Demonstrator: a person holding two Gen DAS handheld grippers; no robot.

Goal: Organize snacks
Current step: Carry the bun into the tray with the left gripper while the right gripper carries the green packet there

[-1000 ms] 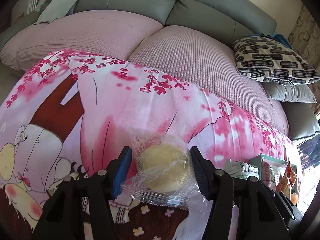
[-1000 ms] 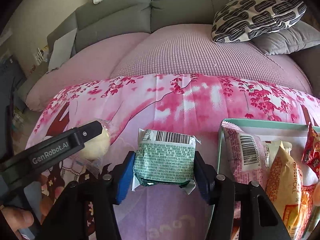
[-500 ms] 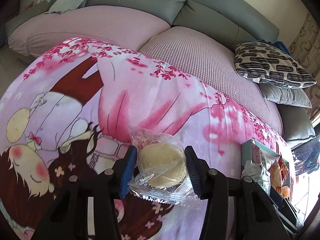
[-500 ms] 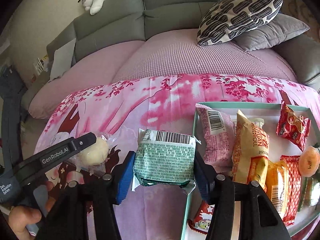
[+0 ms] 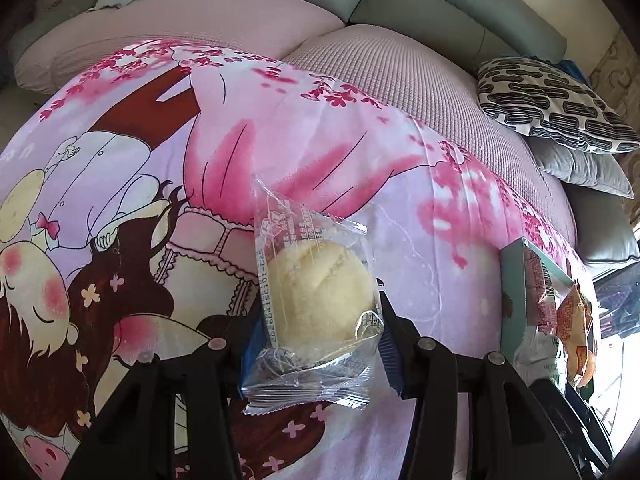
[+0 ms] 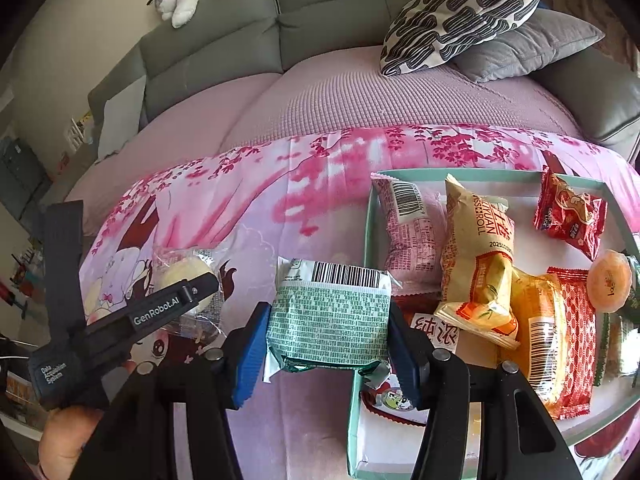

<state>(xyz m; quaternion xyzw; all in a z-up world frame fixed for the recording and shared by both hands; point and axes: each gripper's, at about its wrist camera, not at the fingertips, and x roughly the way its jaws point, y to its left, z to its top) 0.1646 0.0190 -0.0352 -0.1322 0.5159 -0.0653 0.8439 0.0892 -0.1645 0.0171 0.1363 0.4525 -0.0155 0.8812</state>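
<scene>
Round, soft yellow cake [image 5: 320, 292] in crinkly clear wrap, squeezed tight in the left gripper [image 5: 318, 340] above the pink cartoon blanket [image 5: 320, 152]. Flat green packet [image 6: 330, 320] with a barcode, pinched in the right gripper [image 6: 326, 344] beside the pale green tray [image 6: 366, 240] — full of shiny snack bags, seen well only from the right view.

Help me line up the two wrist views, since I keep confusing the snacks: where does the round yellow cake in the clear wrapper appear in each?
Left wrist view: the round yellow cake sits low at centre, clamped by the left gripper.
Right wrist view: it appears at mid-left, partly behind the left gripper.
Shared landmark: the black-and-white patterned cushion, at upper right in both.
</scene>
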